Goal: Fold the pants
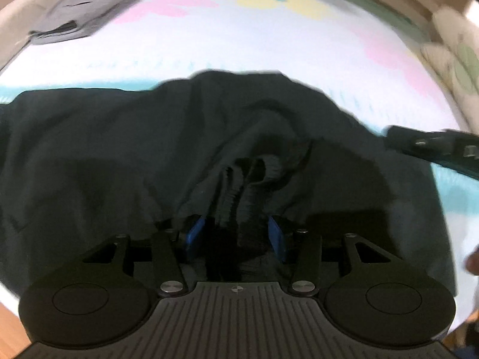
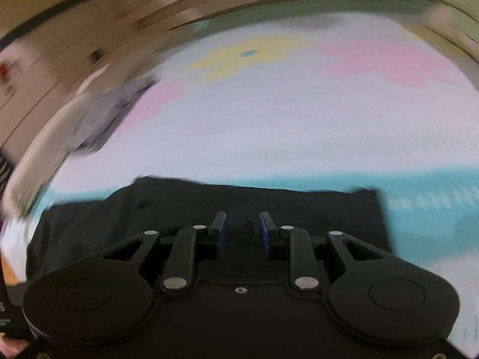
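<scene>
grey clothes (image 1: pixel 89 9): far left on the bed, look already folded, well apart from the action. Blurry in the right wrist view, so can't say more.

left gripper (image 1: pixel 236 233): blue pads sit either side of a bunched, ribbed bit of the dark pants (image 1: pixel 119 155), probably the waistband. Fabric is gathered between the fingers and pulled into ridges, so I'd call it a pinch on the pants.

pants: dark, spread across the near part of the bedsheet (image 1: pixel 269 45), wrinkled and humped in the middle. In the right wrist view the right end looks flat with a fairly straight far edge.

right gripper (image 2: pixel 242 230): fingers spread with a clear gap, nothing between them, hovering just over the flat right part of the pants. It also pokes in at the right edge of the left view.

progress: my guess is mid-fold. Some layering maybe done, but the bunch in the left grip needs laying flat and smoothing, and a final fold probably remains.
</scene>
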Demonstrator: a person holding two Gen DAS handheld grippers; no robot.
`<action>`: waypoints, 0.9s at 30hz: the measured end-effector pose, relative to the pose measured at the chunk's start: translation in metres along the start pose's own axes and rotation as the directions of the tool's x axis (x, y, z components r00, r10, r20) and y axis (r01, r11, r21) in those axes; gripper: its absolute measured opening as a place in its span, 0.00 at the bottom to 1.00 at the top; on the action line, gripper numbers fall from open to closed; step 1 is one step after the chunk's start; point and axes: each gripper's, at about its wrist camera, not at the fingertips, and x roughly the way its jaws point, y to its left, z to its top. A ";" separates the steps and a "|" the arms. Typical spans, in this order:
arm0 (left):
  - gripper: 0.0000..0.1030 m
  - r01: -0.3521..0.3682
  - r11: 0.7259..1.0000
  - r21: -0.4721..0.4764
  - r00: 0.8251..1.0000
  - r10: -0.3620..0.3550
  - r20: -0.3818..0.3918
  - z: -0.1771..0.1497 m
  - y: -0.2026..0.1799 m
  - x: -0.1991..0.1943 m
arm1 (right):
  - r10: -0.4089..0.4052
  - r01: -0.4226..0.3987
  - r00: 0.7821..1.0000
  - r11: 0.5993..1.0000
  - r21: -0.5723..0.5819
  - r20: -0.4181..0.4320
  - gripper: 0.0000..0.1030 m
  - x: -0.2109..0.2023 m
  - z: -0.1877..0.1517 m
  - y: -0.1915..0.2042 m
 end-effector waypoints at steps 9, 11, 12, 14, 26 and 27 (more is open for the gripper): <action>0.45 -0.121 0.971 -0.206 0.990 0.132 0.043 0.008 0.062 -0.023 | 0.135 -0.143 0.990 0.955 -0.258 -0.049 0.27 0.058 0.018 0.081; 0.44 -0.158 0.959 -0.234 0.987 0.157 -0.023 0.002 0.077 -0.010 | 0.119 -0.135 0.990 0.948 -0.287 -0.072 0.27 0.078 0.019 0.090; 0.44 -0.154 0.960 -0.235 0.988 0.153 -0.023 -0.002 0.081 -0.007 | 0.105 -0.125 0.991 0.949 -0.291 -0.084 0.27 0.088 0.020 0.091; 0.44 -0.153 0.969 -0.194 0.988 0.156 -0.001 -0.008 0.081 -0.011 | 0.051 -0.082 0.992 0.953 -0.292 -0.113 0.26 0.108 0.022 0.091; 0.44 -0.164 0.977 -0.135 0.986 0.167 0.012 -0.013 0.076 -0.014 | 0.023 -0.031 0.999 0.969 -0.246 -0.035 0.20 0.109 0.040 0.086; 0.44 -0.164 0.978 -0.130 0.986 0.167 0.012 -0.013 0.076 -0.014 | 0.059 -0.070 0.997 0.966 -0.250 -0.053 0.20 0.108 0.037 0.091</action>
